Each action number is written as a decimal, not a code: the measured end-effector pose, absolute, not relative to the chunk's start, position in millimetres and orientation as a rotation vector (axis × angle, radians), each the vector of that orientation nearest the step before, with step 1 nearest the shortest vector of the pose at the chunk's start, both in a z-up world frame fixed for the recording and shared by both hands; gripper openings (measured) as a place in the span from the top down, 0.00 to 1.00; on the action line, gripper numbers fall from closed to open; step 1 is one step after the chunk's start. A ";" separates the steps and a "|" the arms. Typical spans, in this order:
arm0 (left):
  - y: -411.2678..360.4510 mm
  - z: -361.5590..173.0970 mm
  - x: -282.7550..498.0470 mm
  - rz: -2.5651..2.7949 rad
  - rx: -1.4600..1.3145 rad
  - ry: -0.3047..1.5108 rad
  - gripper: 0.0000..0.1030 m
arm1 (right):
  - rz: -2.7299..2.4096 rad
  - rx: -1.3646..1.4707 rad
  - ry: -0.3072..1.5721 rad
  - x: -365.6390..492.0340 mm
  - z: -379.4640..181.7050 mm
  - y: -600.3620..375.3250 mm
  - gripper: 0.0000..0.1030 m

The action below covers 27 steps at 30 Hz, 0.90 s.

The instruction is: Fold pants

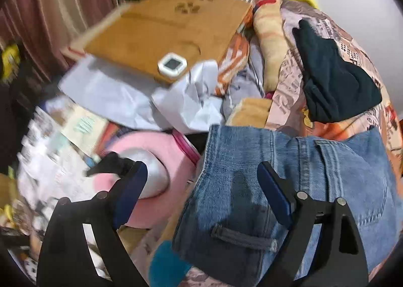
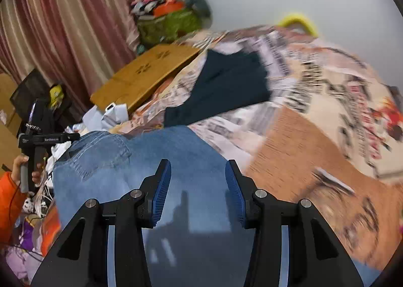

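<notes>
Blue denim pants [image 1: 314,176] lie folded on a printed bedspread [image 2: 327,85]; they also fill the lower middle of the right wrist view [image 2: 151,156]. My left gripper [image 1: 201,171] is open above the pants' left edge, near a belt loop, holding nothing. My right gripper [image 2: 197,173] is open just over the denim, empty. The left gripper's handle [image 2: 37,140], held by a hand, shows at the left of the right wrist view.
A dark folded garment [image 1: 335,80] lies on the bedspread beyond the jeans, also in the right wrist view [image 2: 226,85]. A wooden board [image 1: 163,27] with a small white device [image 1: 172,65], crumpled paper [image 1: 176,100], a pink item [image 1: 156,156] and striped curtains [image 2: 63,22] are at the left.
</notes>
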<state>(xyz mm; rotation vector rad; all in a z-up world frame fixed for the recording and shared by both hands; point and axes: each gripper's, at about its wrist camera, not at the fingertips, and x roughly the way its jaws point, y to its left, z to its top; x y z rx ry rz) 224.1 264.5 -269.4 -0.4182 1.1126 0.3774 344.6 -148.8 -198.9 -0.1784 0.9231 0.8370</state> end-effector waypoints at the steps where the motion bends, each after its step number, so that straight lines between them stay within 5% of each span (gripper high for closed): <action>1: 267.2 -277.6 228.2 0.346 -0.466 1.129 0.14 | 0.845 -0.180 0.946 353.9 -205.8 -136.9 0.60; 6: 259.9 -296.0 247.7 0.224 -0.520 1.165 0.20 | 0.865 -0.143 1.062 388.2 -235.4 -101.4 0.60; 10: 247.9 -302.8 257.3 0.122 -0.507 1.184 0.51 | 0.917 -0.154 1.099 386.1 -248.0 -87.8 0.59; 13: 241.2 -301.4 253.9 0.108 -0.503 1.162 0.69 | 0.931 -0.157 1.074 382.2 -248.4 -85.9 0.72; 15: 236.4 -300.4 251.1 0.142 -0.485 1.149 0.71 | 0.908 -0.173 1.059 382.0 -246.1 -85.3 0.87; 23: 217.3 -293.9 229.6 0.299 -0.313 1.124 0.77 | 0.819 -0.343 0.992 369.0 -244.2 -70.5 0.91; 27: 220.5 -283.0 217.4 0.314 -0.322 1.130 0.66 | 0.788 -0.394 0.953 359.2 -233.0 -72.6 0.88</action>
